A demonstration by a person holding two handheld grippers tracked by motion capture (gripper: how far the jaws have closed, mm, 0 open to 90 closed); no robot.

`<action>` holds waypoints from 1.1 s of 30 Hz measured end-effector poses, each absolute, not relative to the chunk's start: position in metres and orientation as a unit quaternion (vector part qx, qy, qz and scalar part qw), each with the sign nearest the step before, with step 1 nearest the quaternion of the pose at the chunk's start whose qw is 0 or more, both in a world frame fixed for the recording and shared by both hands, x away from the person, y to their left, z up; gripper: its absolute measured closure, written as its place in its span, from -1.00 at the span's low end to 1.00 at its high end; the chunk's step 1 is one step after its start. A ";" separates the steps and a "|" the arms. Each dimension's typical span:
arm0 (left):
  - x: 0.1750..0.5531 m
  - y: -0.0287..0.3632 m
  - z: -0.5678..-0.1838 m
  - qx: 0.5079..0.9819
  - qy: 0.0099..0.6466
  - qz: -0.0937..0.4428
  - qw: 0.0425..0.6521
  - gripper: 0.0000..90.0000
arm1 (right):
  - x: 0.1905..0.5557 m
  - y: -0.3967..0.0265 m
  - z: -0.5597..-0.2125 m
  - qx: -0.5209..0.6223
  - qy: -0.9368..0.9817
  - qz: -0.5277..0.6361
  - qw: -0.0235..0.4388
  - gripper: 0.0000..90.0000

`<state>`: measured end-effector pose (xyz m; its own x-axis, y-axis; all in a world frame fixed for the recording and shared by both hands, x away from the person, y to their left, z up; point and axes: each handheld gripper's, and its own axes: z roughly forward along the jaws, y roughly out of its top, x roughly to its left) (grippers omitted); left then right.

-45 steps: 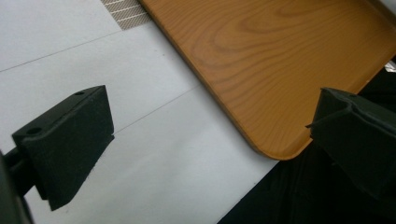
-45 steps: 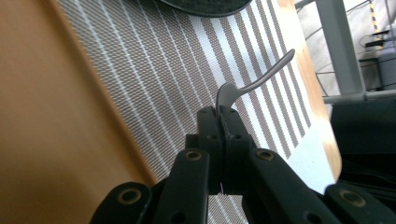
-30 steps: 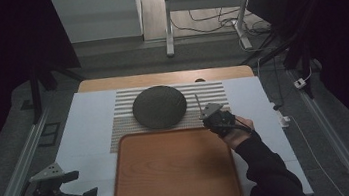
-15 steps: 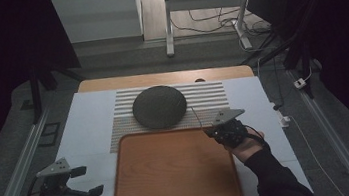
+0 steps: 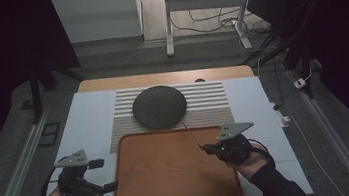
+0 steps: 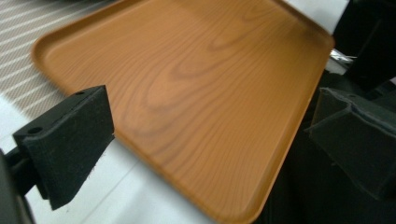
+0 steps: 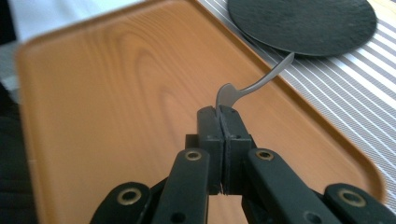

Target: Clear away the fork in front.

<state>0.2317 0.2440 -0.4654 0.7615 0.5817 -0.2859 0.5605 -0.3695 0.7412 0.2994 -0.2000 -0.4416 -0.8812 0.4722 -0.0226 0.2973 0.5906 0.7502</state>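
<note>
I am holding my right gripper [image 5: 208,149] over the right edge of the wooden tray [image 5: 172,179], at about three o'clock of the tray in the high view, with its jaws pressed together and pinching the end of a thin metal utensil [image 7: 254,84] (a spoon or a fork, I cannot tell which from its handle alone). In the right gripper view the right gripper [image 7: 223,112] is clamping the flat grey end of the utensil, and the slim handle is curving away toward one o'clock, its far end reaching the rim of the dark round plate [image 7: 303,23]. In the high view the utensil [image 5: 192,135] is showing as a thin line running up from the jaws toward the plate [image 5: 159,106], which is sitting on the striped mat [image 5: 208,105] at twelve o'clock of the tray.

My left gripper [image 5: 105,176] is hovering just beside the tray's left edge, at about eight o'clock of the tray, with its jaws spread wide and nothing between them. In the left gripper view the two black pads [image 6: 70,144] are standing well apart, and the tray [image 6: 187,93] is lying beyond them with its bare wood grain facing up. The tray is resting on the white table cover [image 5: 85,124].
</note>
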 end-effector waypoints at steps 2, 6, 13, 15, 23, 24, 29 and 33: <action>0.236 0.239 -0.465 0.829 0.333 0.010 0.448 -1.00 | 0.297 -0.201 -0.440 0.217 0.883 0.402 0.106 0.98; 0.246 0.225 -0.463 0.842 0.315 0.009 0.438 -1.00 | 0.285 -0.202 -0.439 0.198 0.883 0.418 0.081 0.98; 0.264 0.195 -0.461 0.865 0.283 0.000 0.415 -1.00 | 0.274 -0.198 -0.437 0.186 0.877 0.439 0.053 0.98; 0.268 0.188 -0.461 0.870 0.274 0.001 0.409 -1.00 | 0.272 -0.197 -0.437 0.184 0.877 0.442 0.042 0.98; 0.286 0.164 -0.454 0.886 0.234 -0.001 0.400 -1.00 | 0.264 -0.187 -0.437 0.152 0.874 0.462 0.006 0.98; 0.291 0.157 -0.454 0.890 0.218 -0.006 0.400 -1.00 | 0.262 -0.183 -0.438 0.140 0.876 0.461 -0.002 0.98; 0.297 0.140 -0.455 0.910 0.166 -0.004 0.379 -1.00 | 0.260 -0.177 -0.439 0.123 0.879 0.461 -0.016 0.98; 0.301 0.122 -0.455 0.925 0.118 -0.001 0.362 -0.93 | 0.260 -0.173 -0.439 0.106 0.877 0.466 -0.038 0.98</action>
<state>0.3009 0.1217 -0.4551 0.9723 0.2169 -0.0872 0.2185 -0.7104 0.6690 0.2598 -0.1726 -0.4393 -0.9745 0.1508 0.1659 0.2219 0.5426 0.8101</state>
